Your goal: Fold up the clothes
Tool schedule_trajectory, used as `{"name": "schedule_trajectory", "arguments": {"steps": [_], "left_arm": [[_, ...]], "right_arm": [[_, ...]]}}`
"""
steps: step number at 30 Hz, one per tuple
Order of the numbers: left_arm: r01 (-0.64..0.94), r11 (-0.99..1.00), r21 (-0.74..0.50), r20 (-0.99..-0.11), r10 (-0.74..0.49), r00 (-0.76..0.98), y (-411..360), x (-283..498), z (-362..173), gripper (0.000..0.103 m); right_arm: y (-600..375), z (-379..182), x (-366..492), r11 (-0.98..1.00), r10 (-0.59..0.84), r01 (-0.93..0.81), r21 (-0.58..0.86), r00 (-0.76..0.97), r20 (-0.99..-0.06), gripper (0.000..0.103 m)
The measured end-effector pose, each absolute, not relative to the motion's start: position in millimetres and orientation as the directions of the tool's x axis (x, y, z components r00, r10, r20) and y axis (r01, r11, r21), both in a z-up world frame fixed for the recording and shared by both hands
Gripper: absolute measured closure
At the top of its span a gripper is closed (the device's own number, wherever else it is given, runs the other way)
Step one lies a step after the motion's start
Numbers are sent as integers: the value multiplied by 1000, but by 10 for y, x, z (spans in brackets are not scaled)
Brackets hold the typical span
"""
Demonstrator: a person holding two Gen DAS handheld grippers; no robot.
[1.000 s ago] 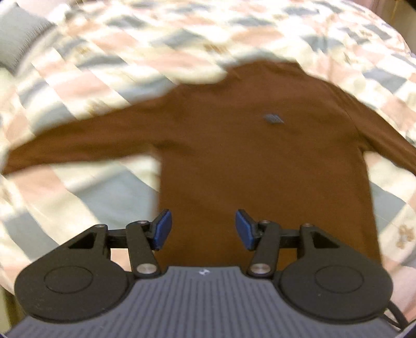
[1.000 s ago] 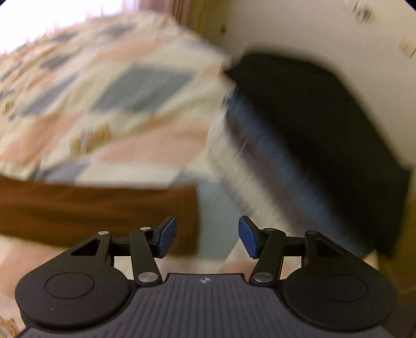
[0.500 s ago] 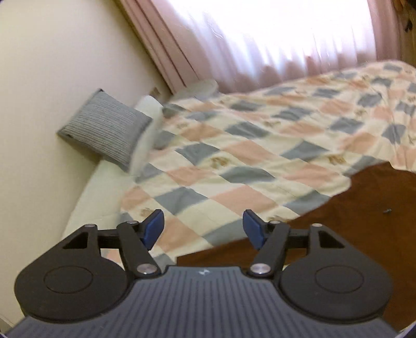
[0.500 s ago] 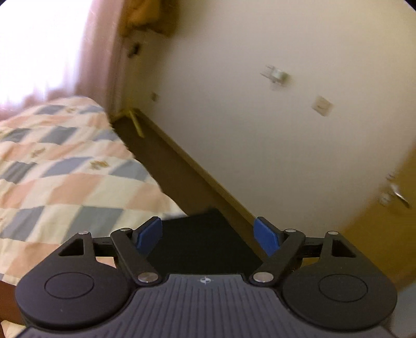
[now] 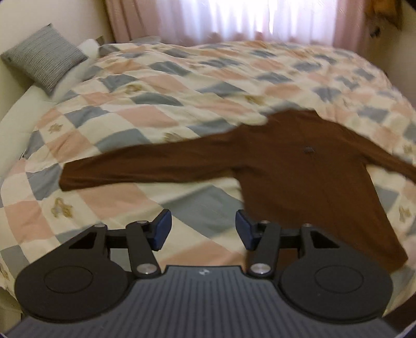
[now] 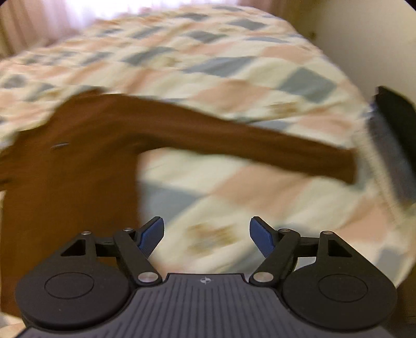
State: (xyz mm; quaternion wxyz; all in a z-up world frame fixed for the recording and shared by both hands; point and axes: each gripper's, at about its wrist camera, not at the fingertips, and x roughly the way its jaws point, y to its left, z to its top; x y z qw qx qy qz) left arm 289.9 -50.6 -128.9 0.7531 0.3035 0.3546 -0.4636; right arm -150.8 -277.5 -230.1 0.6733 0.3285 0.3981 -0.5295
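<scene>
A brown long-sleeved sweater (image 5: pixel 306 176) lies flat on the checked quilt, sleeves spread out to both sides. In the left wrist view my left gripper (image 5: pixel 202 230) hovers above the quilt, near the sweater's lower left edge; its jaws are closing with nothing between them. In the right wrist view the same sweater (image 6: pixel 72 166) fills the left side, its right sleeve (image 6: pixel 260 145) stretching towards the bed's edge. My right gripper (image 6: pixel 206 235) hangs over bare quilt to the right of the body, below that sleeve; its jaws are closing on nothing. Both views are blurred by motion.
The checked quilt (image 5: pixel 161 104) covers the whole bed. A grey striped cushion (image 5: pixel 44 57) leans at the far left by the wall, with pink curtains (image 5: pixel 234 18) behind. A dark stack of folded cloth (image 6: pixel 392 145) sits at the bed's right edge.
Both cameras swung up towards the walls and window half a second ago, then came back down over the sweater. The sweater has not moved. The right jaws stand wider than a second ago.
</scene>
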Motion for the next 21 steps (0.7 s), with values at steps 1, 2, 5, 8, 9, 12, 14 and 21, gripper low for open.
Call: {"name": "schedule_trajectory", "arguments": {"steps": [1,2,5,8,9,12,14,21], "left_arm": [[915,377,144,-820,-472,324,-552,2732,-1309,53],[916,371,154,-825,-463,326,-597,2567,-1308,53],[913,377,158,-832,-447,328,-685,2226,-1283,51],[902,392,182,-842,-411,349,-731,1992,-1287,50],[900,395,186,-847,-400,351,-732,1931,-1292,50],[899,399,178,-856,-387,342,-693,1801,-1308,49],[902,392,183,-859,-382,341,-650,1730,-1322,48],[909,375,181,-864,-381,330,-485,1626,-1342,47]], "right_arm": [[-2598,-2254,-1409,231,-469,972,54,159,-869,28],[-2443,-2183,-1345,239,-486,967,85,195,-852,26],[-2106,-1938,-1270,265,-522,955,137,261,-812,22],[-1908,-1767,-1225,281,-541,952,119,260,-799,21],[-1851,-1739,-1226,280,-546,954,107,250,-800,20],[-1701,-1693,-1253,277,-553,957,88,233,-799,20],[-1625,-1689,-1290,266,-554,960,91,230,-800,20],[-1463,-1708,-1346,245,-552,962,122,241,-798,20]]}}
